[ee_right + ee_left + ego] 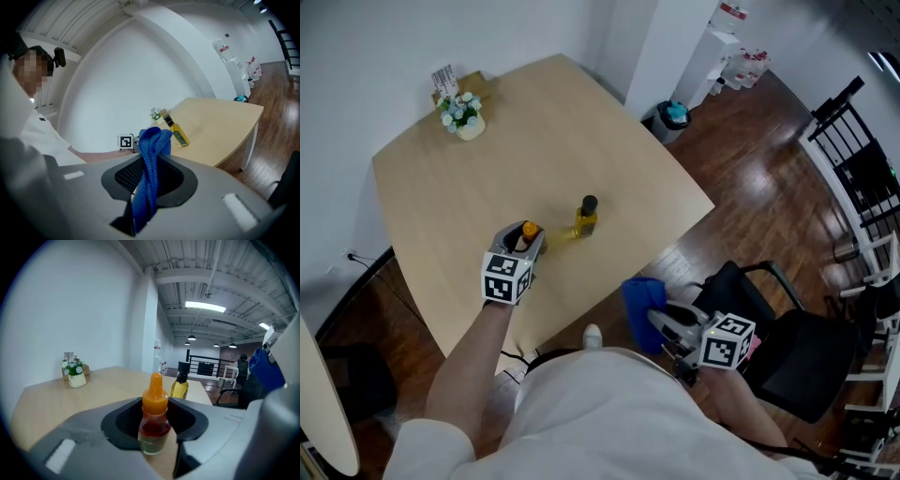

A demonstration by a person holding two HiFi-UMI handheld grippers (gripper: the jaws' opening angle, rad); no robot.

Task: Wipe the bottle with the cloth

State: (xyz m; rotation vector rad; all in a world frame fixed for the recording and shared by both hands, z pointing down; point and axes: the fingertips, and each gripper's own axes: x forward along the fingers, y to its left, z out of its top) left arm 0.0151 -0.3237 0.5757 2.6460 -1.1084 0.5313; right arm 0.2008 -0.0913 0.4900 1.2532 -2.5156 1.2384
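Bottle (154, 416) first: it is small, with an orange top and red stuff inside, and it stands straight up. The left gripper (157, 425) has its two jaws pressed on the bottle's sides, one on each side. From the head view, the left gripper (525, 236) and the bottle (529, 231) are over the near part of the table (487, 169), close to the person's side. I cannot tell if the bottle's bottom touches the table top. The right gripper (150, 180) has its jaws pinched tight on a blue cloth (151, 173). The cloth is bunched up, sticks up past the jaws and also hangs down below them. From the head view, the right gripper (661, 323) and the cloth (642, 302) are off the table edge, over the brown floor (750, 216), next to a black chair (797, 361). The cloth and the bottle are well apart. A little farther out on the table stands an oil bottle (585, 217), yellow with a black top, just beside the left gripper but not touching it. At the far corner of the table sits a flower pot (465, 114) with small blue and white flowers, close to the white wall (384, 47). Past the table, a bin (673, 117) stands on the floor.
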